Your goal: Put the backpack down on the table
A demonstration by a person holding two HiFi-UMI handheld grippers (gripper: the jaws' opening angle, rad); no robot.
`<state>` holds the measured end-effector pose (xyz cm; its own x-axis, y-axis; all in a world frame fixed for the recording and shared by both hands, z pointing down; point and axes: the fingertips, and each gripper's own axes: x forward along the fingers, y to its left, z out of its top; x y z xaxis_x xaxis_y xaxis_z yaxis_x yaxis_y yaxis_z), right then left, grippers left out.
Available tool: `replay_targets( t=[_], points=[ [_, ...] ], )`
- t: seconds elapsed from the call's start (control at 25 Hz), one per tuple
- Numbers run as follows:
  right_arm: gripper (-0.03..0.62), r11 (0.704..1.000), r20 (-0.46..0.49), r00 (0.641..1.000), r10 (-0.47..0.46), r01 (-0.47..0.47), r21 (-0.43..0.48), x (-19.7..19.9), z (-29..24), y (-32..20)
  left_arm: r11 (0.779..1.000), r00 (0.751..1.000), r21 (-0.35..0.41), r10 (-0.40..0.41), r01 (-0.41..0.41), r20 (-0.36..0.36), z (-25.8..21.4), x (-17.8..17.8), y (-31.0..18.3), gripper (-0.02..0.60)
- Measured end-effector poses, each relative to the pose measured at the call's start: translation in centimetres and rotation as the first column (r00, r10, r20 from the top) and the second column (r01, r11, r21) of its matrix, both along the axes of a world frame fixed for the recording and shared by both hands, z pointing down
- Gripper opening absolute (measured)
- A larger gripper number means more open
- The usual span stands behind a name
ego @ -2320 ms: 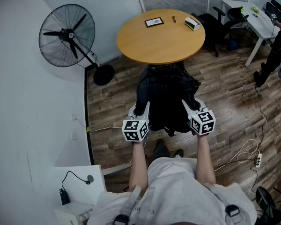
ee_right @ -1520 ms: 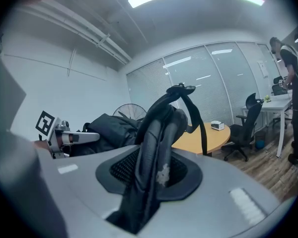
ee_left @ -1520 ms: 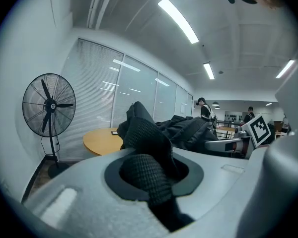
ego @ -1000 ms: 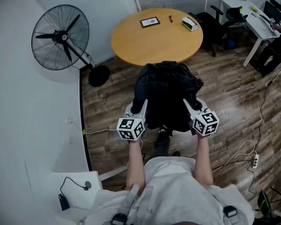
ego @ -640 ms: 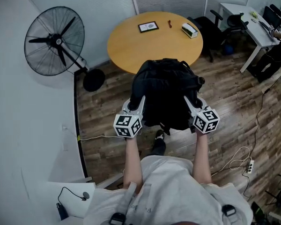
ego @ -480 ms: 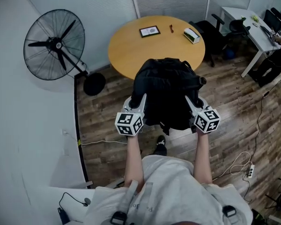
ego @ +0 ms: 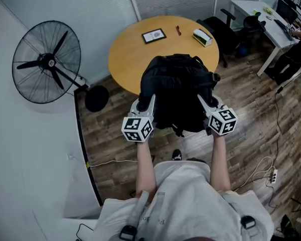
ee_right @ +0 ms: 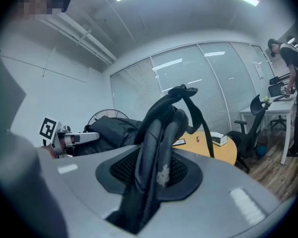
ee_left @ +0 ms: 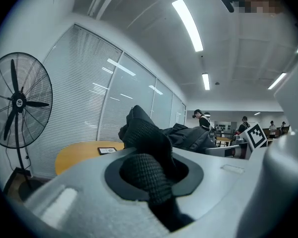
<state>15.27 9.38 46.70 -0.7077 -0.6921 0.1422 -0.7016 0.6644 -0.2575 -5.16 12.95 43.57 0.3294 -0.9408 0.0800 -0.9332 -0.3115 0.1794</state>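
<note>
While gripping a black backpack (ego: 178,92) on both sides, holds it in the air over the near rim of a round table (ego: 125,59), partly above the wood and partly above the floor, not yet set down. Left gripper (ego: 148,103) parted only narrowly, clamped on a black woven strap (ee_left: 145,180). Right gripper (ego: 204,103) parted a little wider, clamped on a bundle of padded straps (ee_right: 151,148).

To do this step well: carry both grippers forward together, level with each other, until fully over the wood. Lower evenly, base first. Aim for the bare near half, short of the card (ego: 153,35), pen (ego: 178,30) and box (ego: 202,37) at the far side. Hold both grips firm until fully resting on the wood, and only then part the jaws. Guard against a landing too near the rim, likely to tip back toward the floor. Guard also against loose straps snagging a jaw on release.

Hidden or unclear: underside of the backpack and any gap beneath it, covered by the backpack itself, so cannot tell whether touching the rim. Gripper tips sunk behind the backpack's sides from above. Lower half of each gripper view filled by the near jaw. Print on the card too small to read. Fan (ego: 45,64) at the left, well apart.
</note>
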Motion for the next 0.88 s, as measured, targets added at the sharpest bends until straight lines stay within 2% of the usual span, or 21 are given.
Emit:
replay_targets(
  t=[0.16, 0.32, 0.64, 0.88],
  points=[
    [0.107, 1.000, 0.007, 1.000, 0.022, -0.022, -0.015, -2.0, 0.0, -3.8, 1.000, 1.000, -0.013, 0.023, -0.023, -0.002, -0.3, -2.0, -4.3, 0.057],
    [0.107, 1.000, 0.011, 1.000, 0.028, -0.027, -0.015, -3.2, -0.3, -5.9, 1.000, 1.000, -0.007, 0.030, -0.030, -0.006, -0.7, -3.1, -6.3, 0.057],
    [0.107, 0.999, -0.032, 0.999, 0.000, -0.001, -0.041, -5.2, 1.5, -11.7, 0.999, 0.999, -0.037, 0.023, -0.025, -0.041, 1.8, -4.8, -11.5, 0.057],
    [0.107, 0.999, -0.023, 1.000, -0.009, 0.008, -0.032, -7.3, 1.1, -18.3, 0.999, 0.999, -0.035, 0.014, -0.015, -0.042, 1.3, -6.6, -18.3, 0.057]
  ],
)
